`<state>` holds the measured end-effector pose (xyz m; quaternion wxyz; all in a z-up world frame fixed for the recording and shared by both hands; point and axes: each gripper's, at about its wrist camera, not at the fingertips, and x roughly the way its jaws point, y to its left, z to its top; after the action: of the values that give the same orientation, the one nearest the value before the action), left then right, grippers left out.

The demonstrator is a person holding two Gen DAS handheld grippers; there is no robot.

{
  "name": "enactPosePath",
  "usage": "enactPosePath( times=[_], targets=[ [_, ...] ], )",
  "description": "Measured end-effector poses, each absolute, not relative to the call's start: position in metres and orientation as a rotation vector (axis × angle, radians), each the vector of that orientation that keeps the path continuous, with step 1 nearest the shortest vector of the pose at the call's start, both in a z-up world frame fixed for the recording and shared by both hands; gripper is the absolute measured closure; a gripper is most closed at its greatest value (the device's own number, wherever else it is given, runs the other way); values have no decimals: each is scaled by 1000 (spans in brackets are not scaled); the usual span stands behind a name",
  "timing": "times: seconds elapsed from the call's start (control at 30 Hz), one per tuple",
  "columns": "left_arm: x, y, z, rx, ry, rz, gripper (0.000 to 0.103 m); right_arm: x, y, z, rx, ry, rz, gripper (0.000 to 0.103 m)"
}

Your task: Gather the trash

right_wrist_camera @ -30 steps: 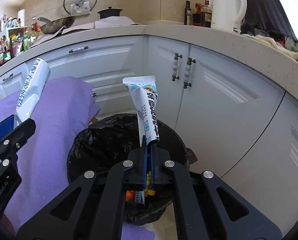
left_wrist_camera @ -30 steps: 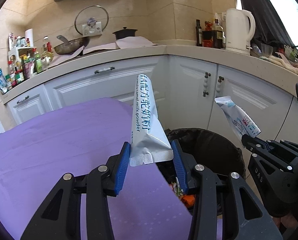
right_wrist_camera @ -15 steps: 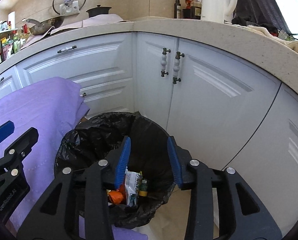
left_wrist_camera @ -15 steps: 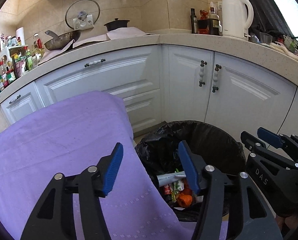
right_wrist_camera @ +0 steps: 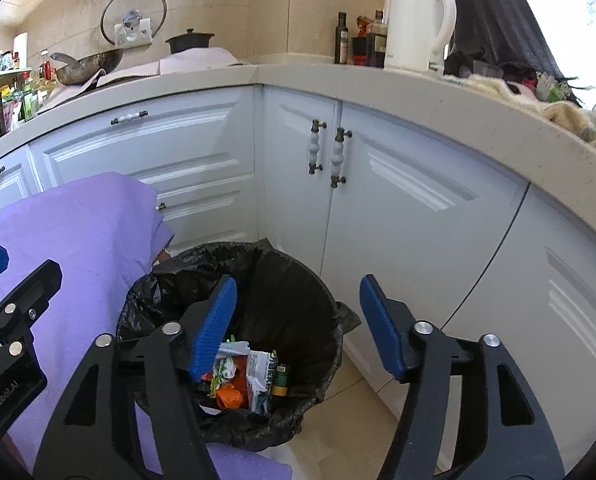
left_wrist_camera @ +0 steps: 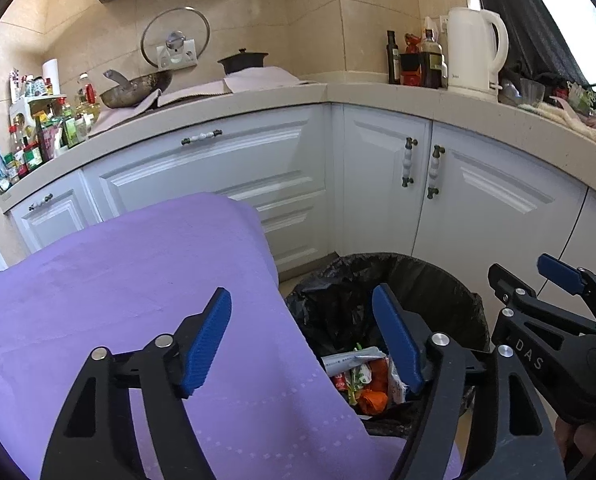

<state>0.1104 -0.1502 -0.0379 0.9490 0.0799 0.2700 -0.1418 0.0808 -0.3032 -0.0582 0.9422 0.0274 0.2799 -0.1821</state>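
Both tools over the trash bin [right_wrist_camera: 298, 280], which stands on the floor in the corner where the two runs of white cabinets [right_wrist_camera: 398, 208] meet; bin's left rim touches the hanging edge of the purple cloth [left_wrist_camera: 117, 288], its right rim has a strip of bare floor [right_wrist_camera: 350, 420] before the cabinet doors. Left gripper [left_wrist_camera: 302, 340] jaws have just been opening, now wide, nothing between them; it sits over the cloth's right edge and the bin's left rim. Right gripper [right_wrist_camera: 298, 324] jaws have also just been opening, wide and empty, above the bin's mouth and right rim. Bin is round, lined with a crumpled black bag folded over the rim. Trash [right_wrist_camera: 249, 376] lies at the bottom: white sachets with printed text too small to read, an orange wrapper, green-and-white packets, a small dark can. Readable writing: "DAS" on the right tool's body in the left view, "GenRobot.AI" on the left tool's body in the right view
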Motion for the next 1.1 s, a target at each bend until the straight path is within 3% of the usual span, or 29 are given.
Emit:
enactPosePath(
  times=[0.27,1.1],
  targets=[
    [95,-131,-22,141,529,-272,26,57,-291,-40,45,531,-377,28],
    [42,-77,3,94,463,-240,20,-3,-252,-8,8,454,-362,23]
  ],
)
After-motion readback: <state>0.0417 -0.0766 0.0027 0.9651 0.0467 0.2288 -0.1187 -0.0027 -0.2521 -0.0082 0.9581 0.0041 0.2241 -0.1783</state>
